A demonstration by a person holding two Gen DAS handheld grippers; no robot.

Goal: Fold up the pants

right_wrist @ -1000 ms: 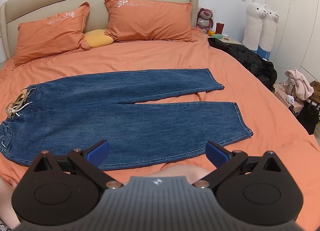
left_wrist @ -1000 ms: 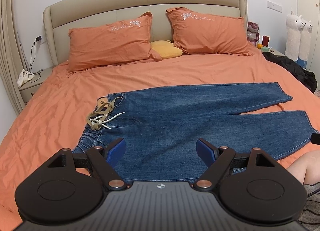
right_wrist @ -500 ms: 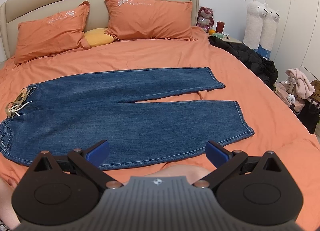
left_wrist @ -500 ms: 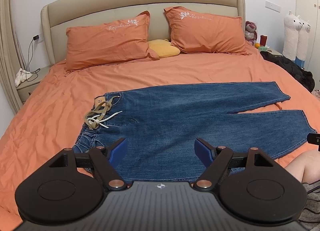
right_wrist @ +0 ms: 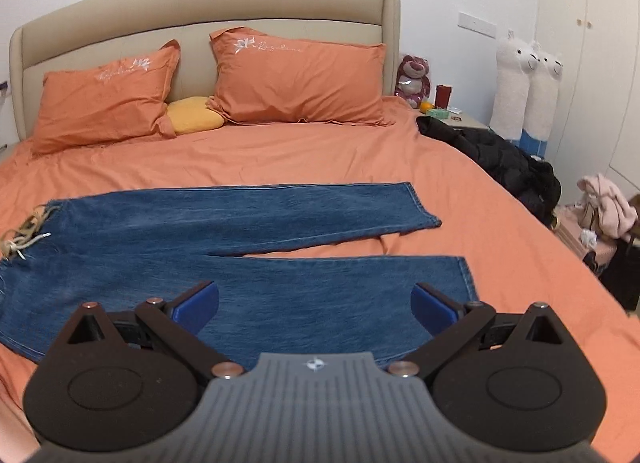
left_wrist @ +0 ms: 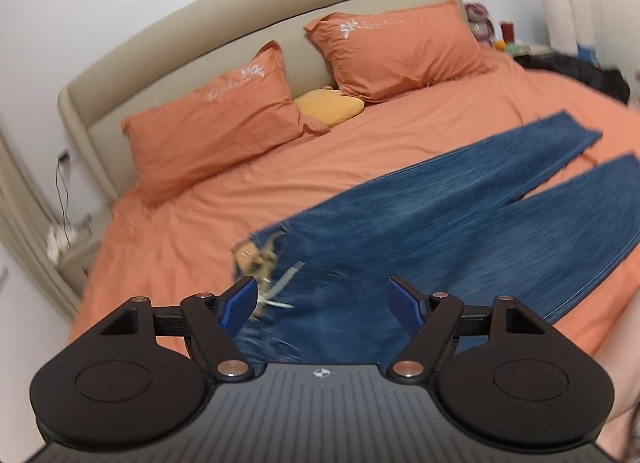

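Jeans (right_wrist: 240, 263) flat on orange bed (right_wrist: 320, 159), both grippers' fingers wide, nothing btwn

Blue pants (right_wrist: 248, 263), orange bedspread (right_wrist: 280, 159)

Left gripper (left_wrist: 322, 299): jaws stand wide apart, they have just been closing a little, nothing is between the blue pads (left_wrist: 239, 305), no contact w/ anything. Its view is tilted, so the wrist is rolled, and it points down at a slant. Right gripper (right_wrist: 315, 305): jaws also wide apart, pads (right_wrist: 434, 309) free, held level, pointing down at a slant. Bare skin of the person (left_wrist: 624, 351) shows at near right of the left view.
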